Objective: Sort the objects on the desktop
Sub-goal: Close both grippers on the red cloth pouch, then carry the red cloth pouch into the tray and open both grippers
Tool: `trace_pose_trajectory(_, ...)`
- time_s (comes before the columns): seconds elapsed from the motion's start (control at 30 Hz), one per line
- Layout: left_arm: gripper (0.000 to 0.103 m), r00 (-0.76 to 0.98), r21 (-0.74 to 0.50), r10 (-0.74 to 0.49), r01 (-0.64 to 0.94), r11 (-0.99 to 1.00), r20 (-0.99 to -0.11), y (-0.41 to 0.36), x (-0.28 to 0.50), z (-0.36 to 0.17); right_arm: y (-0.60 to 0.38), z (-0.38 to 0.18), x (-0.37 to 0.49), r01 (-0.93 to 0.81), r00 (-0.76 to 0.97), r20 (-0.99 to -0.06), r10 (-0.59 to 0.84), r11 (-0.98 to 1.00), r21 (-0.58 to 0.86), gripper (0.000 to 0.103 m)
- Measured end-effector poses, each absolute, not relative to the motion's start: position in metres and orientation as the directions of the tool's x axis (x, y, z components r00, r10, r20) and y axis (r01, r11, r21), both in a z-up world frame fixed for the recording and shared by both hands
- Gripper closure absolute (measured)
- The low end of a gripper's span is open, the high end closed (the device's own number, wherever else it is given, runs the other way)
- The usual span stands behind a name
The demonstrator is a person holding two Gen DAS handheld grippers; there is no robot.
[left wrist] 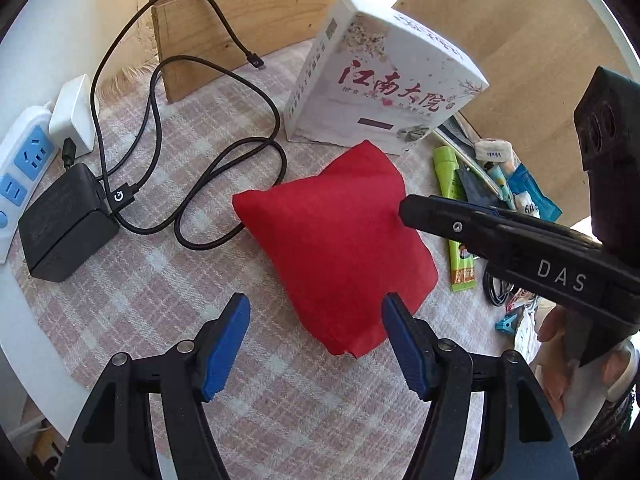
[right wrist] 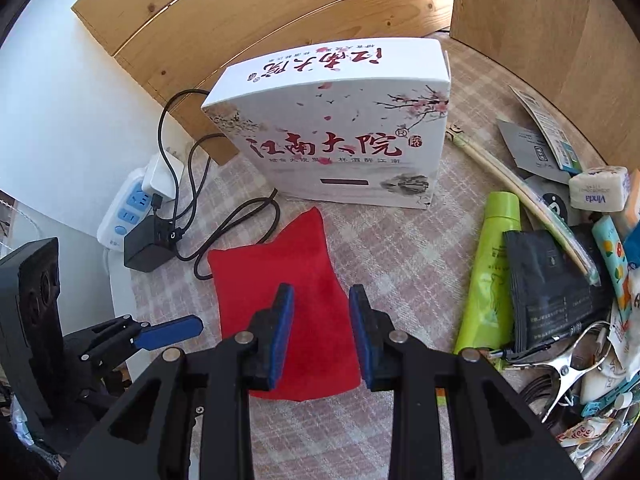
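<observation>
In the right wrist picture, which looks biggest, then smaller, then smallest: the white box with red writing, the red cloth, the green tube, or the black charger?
1. White box
2. Red cloth, though it lies nearer the camera and the gripper hides part of it
3. Green tube
4. Black charger

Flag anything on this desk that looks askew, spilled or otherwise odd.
The white box stands on edge, seemingly leaning against the wooden panel. The red cloth lies rumpled on the checked mat. Small packets are heaped at the right. The black cable sprawls in loose loops. Nothing spilled or visibly broken.
</observation>
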State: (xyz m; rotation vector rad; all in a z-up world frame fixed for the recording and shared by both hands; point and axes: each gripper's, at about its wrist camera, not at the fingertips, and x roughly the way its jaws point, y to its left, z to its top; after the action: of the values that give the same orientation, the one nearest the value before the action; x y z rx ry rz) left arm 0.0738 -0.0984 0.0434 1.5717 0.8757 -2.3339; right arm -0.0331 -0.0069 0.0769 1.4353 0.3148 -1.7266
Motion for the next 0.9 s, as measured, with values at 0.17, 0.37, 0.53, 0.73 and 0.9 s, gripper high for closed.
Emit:
trace_pose_trajectory(0.17, 0.037, -0.413, -0.375, 0.179, 0.462, -0.803, -0.893, -0.097, 0.062, 0.036, -0.011, 0.066, -0.036, 0.715, 0.037, -0.899, -0.436, -0.617, 0.329, 0.052)
trace_pose_trajectory(0.37, 0.037, -0.408, -0.377, 0.200, 0.418, -0.826, -0.891, -0.088, 0.053, 0.036, -0.018, 0.056, -0.039, 0.699, 0.083, -0.893, -0.443, -0.613, 0.369, 0.046)
trace_pose_trajectory(0.53, 0.037, -0.430, -0.430, 0.234, 0.442, -0.787, -0.872, -0.096, 0.046, 0.028, -0.021, 0.045, -0.033, 0.673, 0.122, -0.882, -0.456, -0.615, 0.411, 0.044)
trace_pose_trajectory(0.73, 0.039, -0.436, -0.446, 0.265, 0.393, -0.804, -0.860, -0.087, 0.041, 0.036, 0.001, 0.052, -0.030, 0.619, 0.115, -0.860, -0.496, -0.642, 0.453, 0.047)
trace_pose_trajectory(0.9, 0.038, -0.437, -0.453, 0.299, 0.306, -0.837, -0.848, -0.057, 0.031, 0.049, 0.045, 0.068, -0.033, 0.551, 0.070, -0.843, -0.533, -0.684, 0.478, 0.047)
